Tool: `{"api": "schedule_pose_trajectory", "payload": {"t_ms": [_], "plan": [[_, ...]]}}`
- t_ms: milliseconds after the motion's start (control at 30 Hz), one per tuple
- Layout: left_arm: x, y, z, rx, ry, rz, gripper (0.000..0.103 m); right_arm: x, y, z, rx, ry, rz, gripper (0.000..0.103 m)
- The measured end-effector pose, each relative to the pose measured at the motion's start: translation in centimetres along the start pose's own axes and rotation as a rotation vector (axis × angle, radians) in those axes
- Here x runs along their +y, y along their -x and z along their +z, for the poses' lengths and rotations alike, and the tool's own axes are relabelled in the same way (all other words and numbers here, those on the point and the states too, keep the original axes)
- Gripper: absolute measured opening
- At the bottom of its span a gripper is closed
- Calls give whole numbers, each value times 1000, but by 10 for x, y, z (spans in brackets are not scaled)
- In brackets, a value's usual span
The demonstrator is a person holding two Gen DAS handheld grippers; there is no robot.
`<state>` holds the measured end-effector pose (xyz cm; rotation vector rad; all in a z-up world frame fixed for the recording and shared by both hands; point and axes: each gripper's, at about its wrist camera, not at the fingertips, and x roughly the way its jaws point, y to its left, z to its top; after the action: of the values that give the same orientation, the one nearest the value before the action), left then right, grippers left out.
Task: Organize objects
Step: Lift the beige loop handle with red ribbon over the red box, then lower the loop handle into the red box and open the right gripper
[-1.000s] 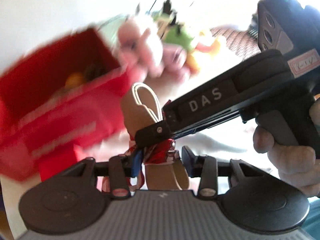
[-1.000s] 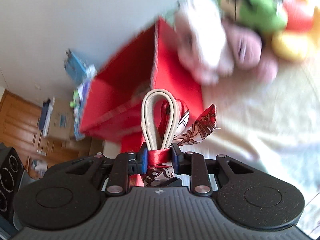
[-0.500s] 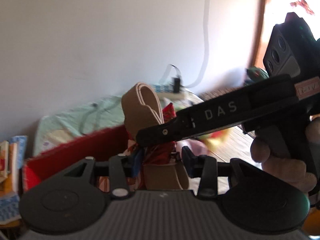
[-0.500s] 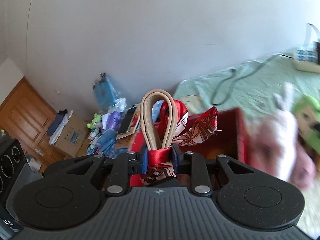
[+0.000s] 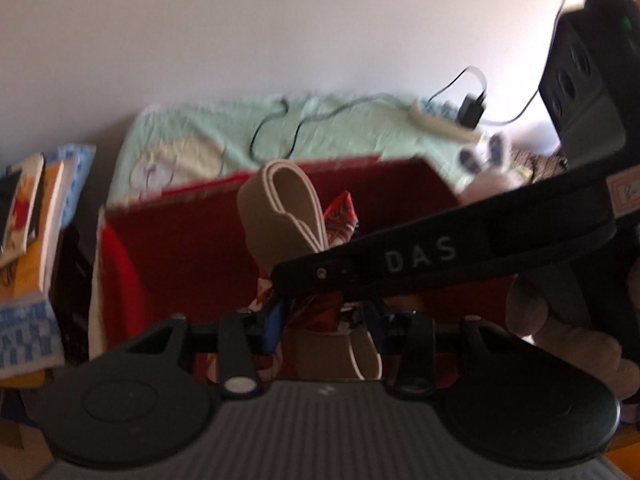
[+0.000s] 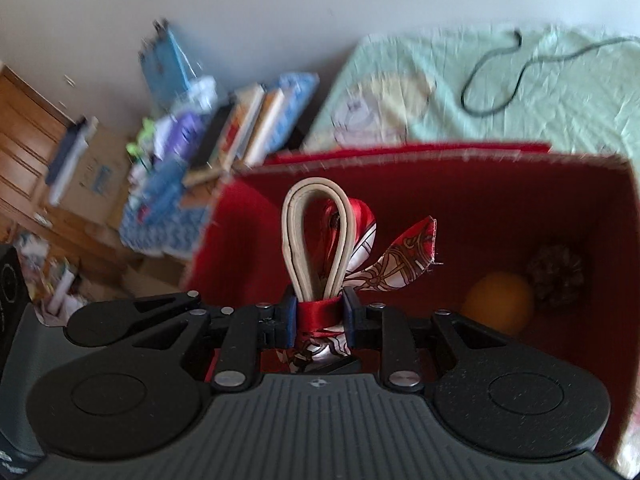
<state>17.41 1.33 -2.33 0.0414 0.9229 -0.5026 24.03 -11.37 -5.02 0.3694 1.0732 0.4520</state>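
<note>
Beige strap loop (image 6: 314, 236) with red scarf (image 6: 394, 256) clamped by both grippers, right gripper (image 6: 319, 312) jaws closing, left gripper (image 5: 324, 320) too; red box (image 6: 500, 208) behind, orange (image 6: 498, 306) at 3 o'clock.

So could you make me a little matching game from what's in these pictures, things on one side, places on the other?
Things:
1. beige strap
2. orange ball
3. black cable
4. books

Places:
A. on the green sheet
B. stacked left of the red box
C. lying inside the box
D. pinched with a red scarf in the right gripper

Pairs: 1-D, 2-C, 3-A, 4-B
</note>
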Motion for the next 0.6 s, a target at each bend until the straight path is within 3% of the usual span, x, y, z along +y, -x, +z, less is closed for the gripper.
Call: {"api": "schedule_pose_trajectory", "payload": {"t_ms": [200, 300, 500, 600], "plan": [[21, -28, 4, 124, 68, -19, 45, -3, -25, -3, 122, 3, -63, 24], [19, -37, 1, 177, 60, 6, 49, -6, -35, -6, 165, 2, -86, 24], [19, -40, 0, 179, 31, 56, 59, -16, -41, -7, 198, -41, -132, 24], [21, -43, 1, 188, 38, 65, 61, -14, -40, -11, 206, -38, -195, 26]]}}
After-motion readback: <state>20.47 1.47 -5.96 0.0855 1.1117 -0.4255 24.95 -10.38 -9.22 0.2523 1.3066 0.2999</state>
